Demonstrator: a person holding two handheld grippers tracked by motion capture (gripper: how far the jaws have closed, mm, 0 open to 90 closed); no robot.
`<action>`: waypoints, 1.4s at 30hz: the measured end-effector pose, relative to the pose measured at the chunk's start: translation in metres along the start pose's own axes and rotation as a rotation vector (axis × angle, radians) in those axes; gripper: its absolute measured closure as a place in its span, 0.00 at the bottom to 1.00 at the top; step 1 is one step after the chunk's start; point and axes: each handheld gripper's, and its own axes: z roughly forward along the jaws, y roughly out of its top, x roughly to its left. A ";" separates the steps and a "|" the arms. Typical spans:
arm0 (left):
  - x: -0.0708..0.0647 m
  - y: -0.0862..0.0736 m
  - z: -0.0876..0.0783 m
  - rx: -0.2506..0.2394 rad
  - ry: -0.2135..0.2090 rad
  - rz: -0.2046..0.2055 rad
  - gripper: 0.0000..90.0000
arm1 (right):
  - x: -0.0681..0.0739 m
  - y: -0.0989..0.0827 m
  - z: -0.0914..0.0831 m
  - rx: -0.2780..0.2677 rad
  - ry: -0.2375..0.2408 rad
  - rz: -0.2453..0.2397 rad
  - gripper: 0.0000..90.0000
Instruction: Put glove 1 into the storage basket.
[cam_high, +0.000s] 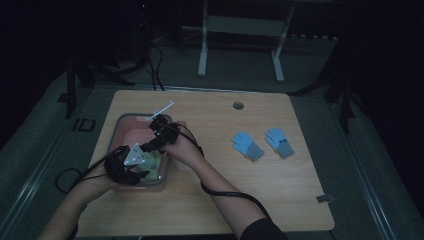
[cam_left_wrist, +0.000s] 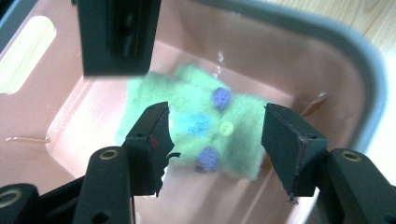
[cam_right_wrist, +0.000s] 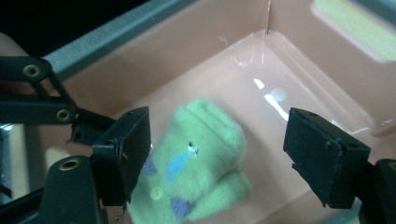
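At the left of the table, in the high view, the left gripper (cam_high: 131, 167) hangs over the near end of the pink plastic bin with a grey rim (cam_high: 118, 126), and its own camera shows its jaws standing partly apart with nothing pressed between them. Below them the pale green fuzzy glove with blue patches and a yellow button (cam_left_wrist: 205, 126) lies on the bin floor, loosely folded. Just to the right, the right gripper (cam_high: 159, 134) reaches into the same bin, its jaws wide and free of the cloth, the green glove (cam_right_wrist: 198, 163) resting beneath and between them. The likeliest trouble is a snag: fuzzy pile can cling to a pad's edge, so a lifting hand might drag the glove up and let it fall over the bin's rim. With both tools crowded in one narrow bin, they could also knock each other or the wall and shift the bin. Farther right, the pair of blue and grey knitted gloves (cam_high: 262, 143) lies well apart on the light wooden table (cam_high: 210, 210), where a trailing cable might sweep them askew.
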 end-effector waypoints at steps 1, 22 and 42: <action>0.000 0.001 -0.001 -0.003 0.001 -0.001 0.47 | 0.000 -0.001 -0.007 -0.013 0.003 -0.002 0.22; -0.034 0.055 0.005 -0.093 -0.080 -0.001 0.48 | -0.020 -0.068 -0.072 -0.044 -0.016 0.022 0.18; -0.069 0.084 0.041 -0.110 -0.185 -0.042 0.18 | -0.048 -0.129 -0.108 -0.071 -0.096 0.049 0.17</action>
